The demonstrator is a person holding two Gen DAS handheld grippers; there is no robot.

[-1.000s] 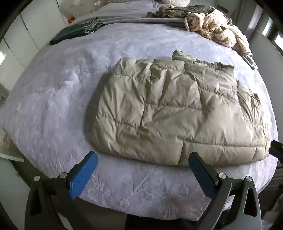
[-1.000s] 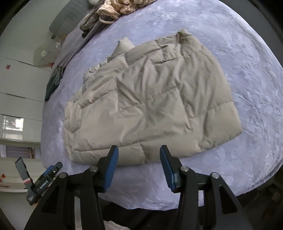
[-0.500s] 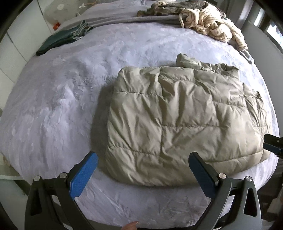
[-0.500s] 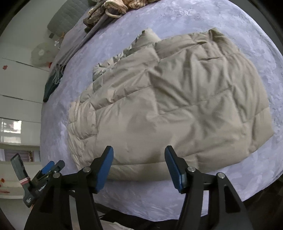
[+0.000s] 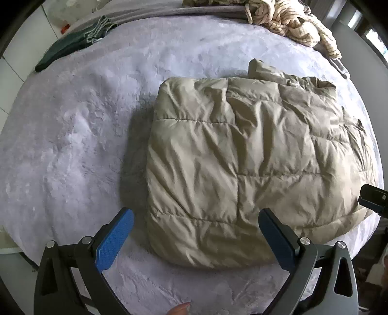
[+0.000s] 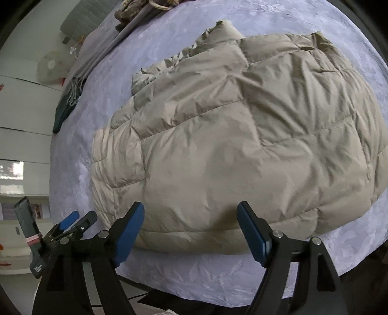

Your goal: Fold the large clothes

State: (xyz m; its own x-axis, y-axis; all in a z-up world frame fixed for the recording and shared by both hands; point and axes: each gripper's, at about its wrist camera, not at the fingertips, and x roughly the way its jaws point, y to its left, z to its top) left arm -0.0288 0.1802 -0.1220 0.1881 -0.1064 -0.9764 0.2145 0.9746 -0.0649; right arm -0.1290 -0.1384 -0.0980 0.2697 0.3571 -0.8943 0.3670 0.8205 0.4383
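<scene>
Now, over the bed: you hold both grippers above a half-folded puffer jacket.

Jacket: the beige quilted jacket (image 5: 245,155) lies flat on the lilac bedspread (image 5: 72,145), already doubled into a rough rectangle, its collar end bunched at the far edge.

Left gripper: your left gripper (image 5: 194,240) has its fingers spread wide and empty; the jacket's near-left corner sits between and just beyond the tips, not touched.

Right gripper: the jaws of your right gripper (image 6: 190,230) are opening, nothing pinched; the jacket's near hem lies just ahead of and between the fingers, apart from the pads (image 6: 128,232).

What changed: a second ago the jacket's near edge lay beyond both sets of tips, and the right fingers stood much closer together. Since then both tools have closed in and dropped a little, so the hem now fills the gap between each pair.

What that means: you appear to be lining up a two-handed grasp of the near edge, likely to carry it over for the next fold.

Watch: puffy fill may slip from a shallow pinch; take a deep bite through all layers.

Background: a dark green garment (image 5: 72,46) and a cream knit pile (image 5: 291,21) lie well beyond the fingers.
</scene>
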